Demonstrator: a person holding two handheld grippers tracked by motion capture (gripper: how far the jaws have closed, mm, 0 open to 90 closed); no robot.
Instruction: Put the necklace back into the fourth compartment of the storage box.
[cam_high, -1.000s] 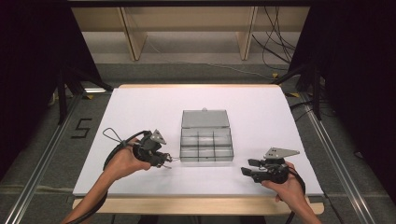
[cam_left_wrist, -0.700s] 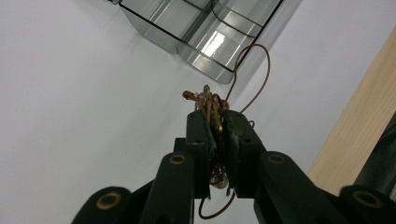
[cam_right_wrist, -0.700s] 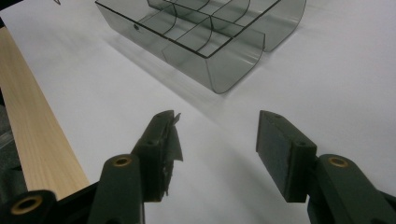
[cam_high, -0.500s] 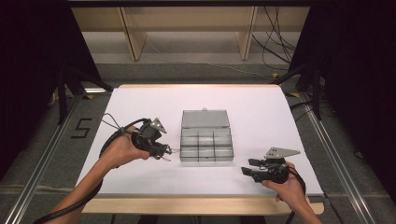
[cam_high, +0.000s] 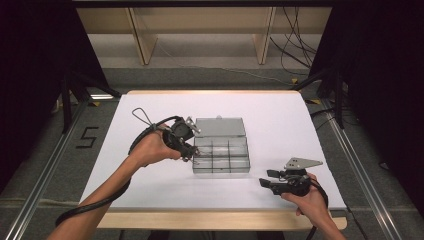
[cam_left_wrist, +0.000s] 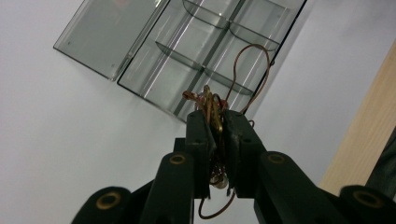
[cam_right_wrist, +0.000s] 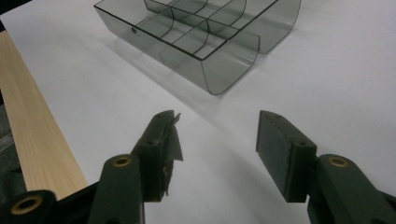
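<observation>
Your left gripper (cam_left_wrist: 215, 122) is clamped narrow on a tangle of thin brown cord with small brass-coloured pieces (cam_left_wrist: 212, 105); one loop of the cord arches up past the jaw tips, another hangs below them. You hold the bundle over the near left corner of the clear smoky compartment box (cam_high: 221, 154), which sits mid-bench with its lid (cam_high: 220, 127) laid flat open toward the far edge. Its divided compartments look bare from the right gripper view. Your right gripper (cam_right_wrist: 217, 140) rests near the bench's near right corner, jaws standing apart with nothing between them, well clear of the box. White bench surface (cam_high: 280, 115) lies open on every side of the box.
</observation>
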